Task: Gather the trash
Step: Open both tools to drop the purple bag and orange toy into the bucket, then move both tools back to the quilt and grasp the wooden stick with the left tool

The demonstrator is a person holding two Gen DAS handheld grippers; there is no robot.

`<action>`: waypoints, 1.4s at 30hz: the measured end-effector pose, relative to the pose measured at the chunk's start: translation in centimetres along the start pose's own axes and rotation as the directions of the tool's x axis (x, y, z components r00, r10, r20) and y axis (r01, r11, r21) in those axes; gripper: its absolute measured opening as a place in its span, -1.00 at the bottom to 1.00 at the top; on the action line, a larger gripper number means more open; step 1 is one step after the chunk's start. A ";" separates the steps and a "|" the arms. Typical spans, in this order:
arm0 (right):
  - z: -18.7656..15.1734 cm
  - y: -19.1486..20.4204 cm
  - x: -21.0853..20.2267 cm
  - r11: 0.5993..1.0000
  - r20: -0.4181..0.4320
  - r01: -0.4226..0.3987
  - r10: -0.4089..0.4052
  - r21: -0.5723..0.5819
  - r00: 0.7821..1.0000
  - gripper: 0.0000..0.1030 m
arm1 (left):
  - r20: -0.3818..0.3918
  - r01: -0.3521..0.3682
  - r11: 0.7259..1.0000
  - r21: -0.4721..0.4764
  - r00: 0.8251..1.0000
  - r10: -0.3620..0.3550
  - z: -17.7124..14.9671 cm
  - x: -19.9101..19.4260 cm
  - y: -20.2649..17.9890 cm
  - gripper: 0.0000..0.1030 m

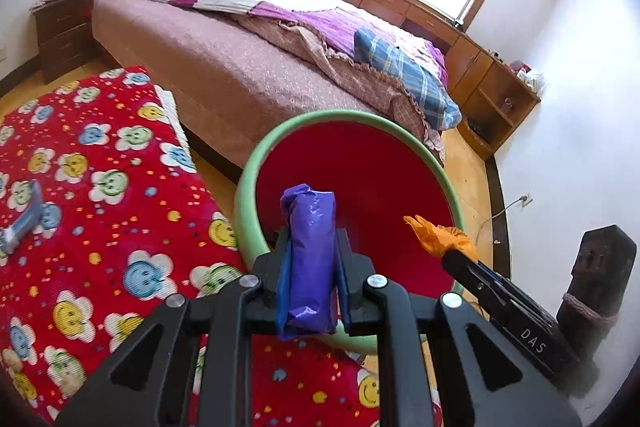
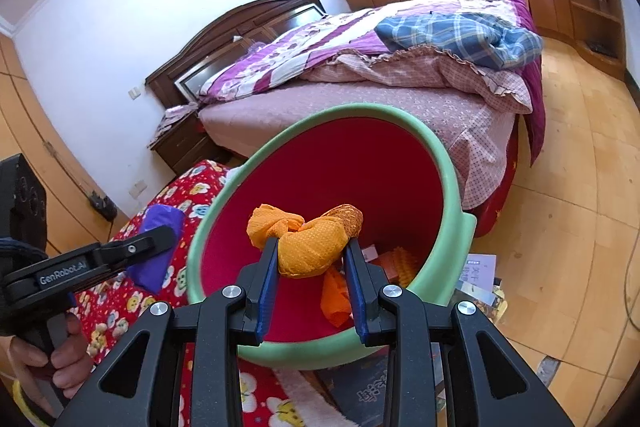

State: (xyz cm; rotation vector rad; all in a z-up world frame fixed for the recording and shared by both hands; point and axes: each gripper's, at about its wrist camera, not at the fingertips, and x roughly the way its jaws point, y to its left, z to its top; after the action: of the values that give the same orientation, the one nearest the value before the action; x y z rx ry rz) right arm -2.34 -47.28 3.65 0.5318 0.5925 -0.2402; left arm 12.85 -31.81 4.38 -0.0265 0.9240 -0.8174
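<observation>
A green bin (image 1: 248, 187) with a red liner stands on the floor by the bed; it also shows in the right wrist view (image 2: 456, 187). My left gripper (image 1: 312, 247) is shut on a crumpled purple wrapper (image 1: 310, 259), held over the bin's near rim. My right gripper (image 2: 312, 251) is shut on a crumpled orange net wrapper (image 2: 308, 247), held over the bin's mouth. The right gripper (image 1: 448, 251) with the orange wrapper (image 1: 440, 235) shows in the left wrist view too. Some orange trash (image 2: 336, 295) lies inside the bin. A grey-blue piece (image 1: 24, 223) lies on the red mat.
A red flower-print mat (image 1: 100, 227) covers the floor left of the bin. The bed (image 1: 240, 67) stands just behind it. Papers (image 2: 480, 271) lie on the wooden floor right of the bin. A dark speaker (image 1: 600, 267) stands by the wall. Wooden cabinets (image 1: 480, 75) line the far wall.
</observation>
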 end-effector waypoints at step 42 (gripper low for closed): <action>0.1 2.1 -0.7 0.999 0.001 0.019 -0.019 -0.039 1.000 0.47 | 0.076 -0.056 0.997 -0.062 0.995 0.061 -1.0 -4.9 2.3 -0.12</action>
State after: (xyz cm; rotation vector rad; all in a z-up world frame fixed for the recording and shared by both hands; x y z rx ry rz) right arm -2.04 -45.50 5.00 0.4890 0.6003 -0.2463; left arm 11.89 -26.76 6.41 -0.0820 0.8718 -0.7299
